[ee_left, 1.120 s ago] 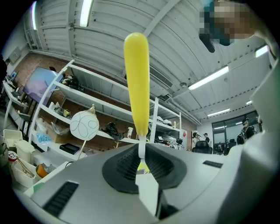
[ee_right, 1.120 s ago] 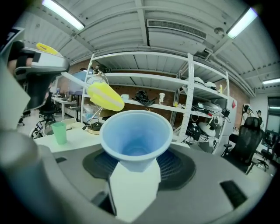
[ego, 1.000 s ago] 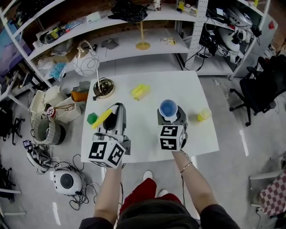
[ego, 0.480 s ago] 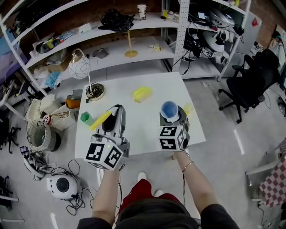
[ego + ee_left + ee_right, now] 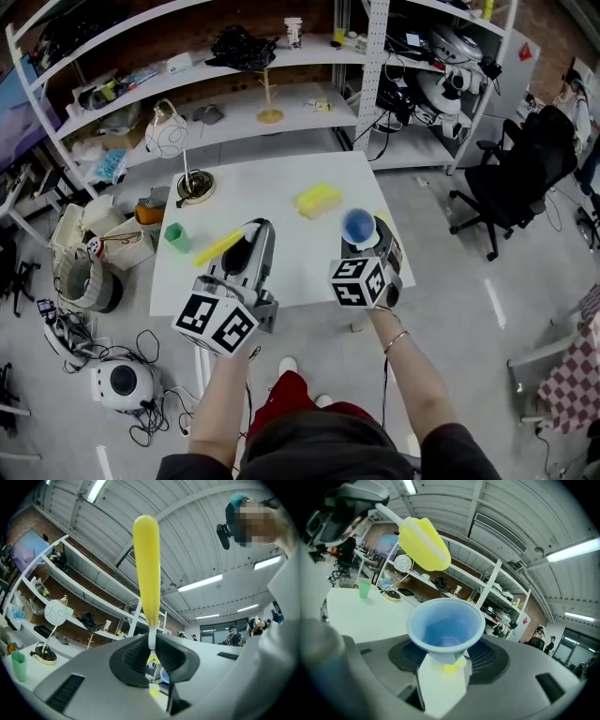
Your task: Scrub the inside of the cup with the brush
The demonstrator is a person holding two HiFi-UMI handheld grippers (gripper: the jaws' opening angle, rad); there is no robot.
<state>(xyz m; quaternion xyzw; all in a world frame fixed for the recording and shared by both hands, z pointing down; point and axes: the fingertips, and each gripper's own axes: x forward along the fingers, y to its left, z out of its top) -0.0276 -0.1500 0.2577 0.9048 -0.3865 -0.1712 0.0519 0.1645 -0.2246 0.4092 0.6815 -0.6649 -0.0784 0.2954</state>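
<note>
My left gripper is shut on the thin white neck of a yellow brush, which sticks out to the left above the white table. In the left gripper view the brush stands straight up from the closed jaws of the left gripper. My right gripper is shut on the base of a blue cup, held upright with its mouth open and nothing inside. The right gripper view shows the cup and the brush up to its left, apart from it.
A yellow sponge lies on the table between the two grippers, farther back. A green cup stands at the table's left edge and a lamp base at the back left. A small yellow cup shows below the blue cup. Shelves stand behind.
Both grippers have lifted and drawn back toward the table's near edge, still holding the brush and the cup. The head view has swung, so the table sits farther left.
</note>
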